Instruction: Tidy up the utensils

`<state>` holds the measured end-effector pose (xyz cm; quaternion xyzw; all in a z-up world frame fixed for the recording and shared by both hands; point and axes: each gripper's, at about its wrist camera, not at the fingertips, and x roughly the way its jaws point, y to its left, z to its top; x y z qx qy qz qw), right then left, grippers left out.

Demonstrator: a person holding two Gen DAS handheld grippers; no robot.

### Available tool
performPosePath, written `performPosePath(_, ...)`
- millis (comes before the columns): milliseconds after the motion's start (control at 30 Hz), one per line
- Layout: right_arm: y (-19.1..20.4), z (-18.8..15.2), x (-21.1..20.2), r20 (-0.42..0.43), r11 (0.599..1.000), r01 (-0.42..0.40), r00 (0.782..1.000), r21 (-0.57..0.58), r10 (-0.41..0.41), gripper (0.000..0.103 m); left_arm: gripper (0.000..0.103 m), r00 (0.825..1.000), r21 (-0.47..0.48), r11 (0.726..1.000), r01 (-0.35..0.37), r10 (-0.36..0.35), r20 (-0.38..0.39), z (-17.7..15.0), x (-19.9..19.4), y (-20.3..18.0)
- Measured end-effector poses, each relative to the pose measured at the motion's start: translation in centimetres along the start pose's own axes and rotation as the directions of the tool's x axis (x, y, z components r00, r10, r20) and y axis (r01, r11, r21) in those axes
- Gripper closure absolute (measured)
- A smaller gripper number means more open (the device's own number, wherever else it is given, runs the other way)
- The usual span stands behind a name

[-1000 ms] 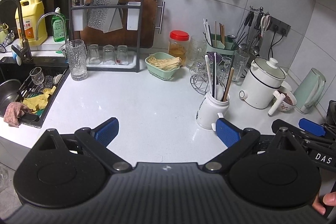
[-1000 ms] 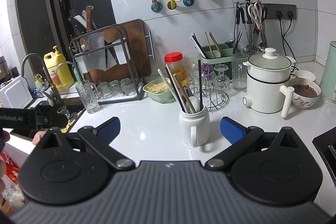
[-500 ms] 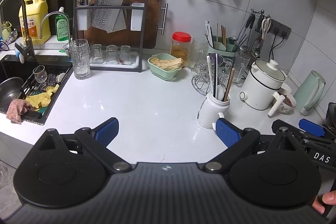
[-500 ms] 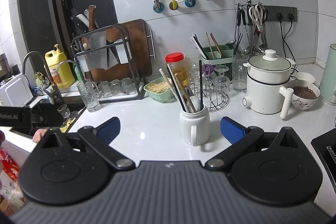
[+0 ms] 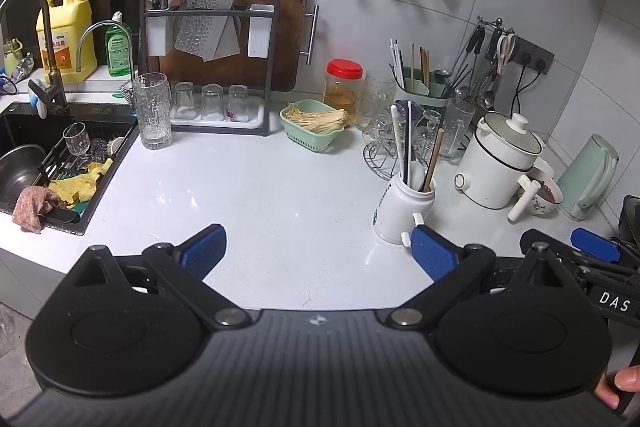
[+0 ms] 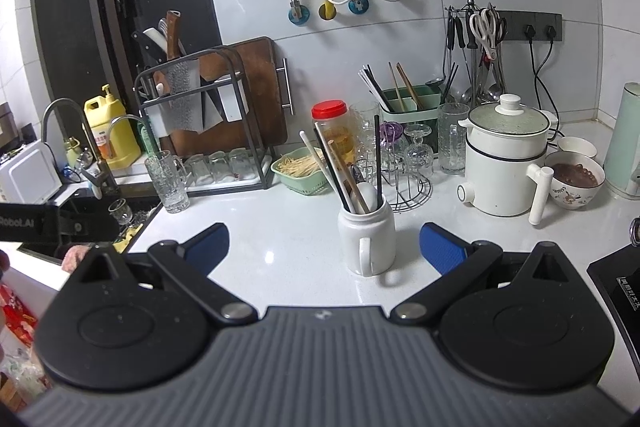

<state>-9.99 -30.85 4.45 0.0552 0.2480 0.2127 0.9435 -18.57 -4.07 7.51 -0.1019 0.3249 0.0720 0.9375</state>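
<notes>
Left wrist view shows a small change over the last second: the frame has tilted up and drawn back slightly, so more of the wall above the knife rack appears, while the white mug keeps nearly the same place just beyond the right blue pad. Right wrist view shows a similar slight upward drift. No utensil has shifted in that interval, so the change is camera repositioning only and the arrangement of the task's things is unaltered. The white mug stands upright on the white counter, right of centre, holding the utensils: several chopsticks, dark, pale and wooden, and a white spoon, all leaning at loose angles. A green caddy against the far wall holds more chopsticks. This layout fits either utensils gathered into the mug or utensils awaiting sorting into the caddy; the pictures do not settle which. The left gripper is spread wide, holds nothing, and its right pad sits just near the mug's handle without a visible grip. The right gripper is likewise spread wide and empty, with the mug standing between its pads but farther away, apart from both.
</notes>
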Motion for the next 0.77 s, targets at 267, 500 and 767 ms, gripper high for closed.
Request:
performPosePath(267, -0.37, 0.02, -0.07, 0.0, 1.0, 0.004, 1.0, 0.015, -0.004, 0.0, 0.003, 1.0, -0.004, 1.0, 0.003, -0.003, 0.002, 0.05, -0.18, -0.53)
performPosePath(500, -0.2, -0.14, -0.06, -0.003, 1.0, 0.003, 1.0, 0.016, -0.003, 0.0, 0.003, 1.0, 0.0, 1.0, 0.006, -0.006, -0.002, 0.01, -0.3, -0.55)
performPosePath(767, -0.08, -0.16, -0.24, -0.002, 1.0, 0.011, 1.0, 0.019, -0.011, 0.0, 0.003, 1.0, -0.006, 1.0, 0.01, -0.01, -0.008, -0.03, -0.28, -0.31)
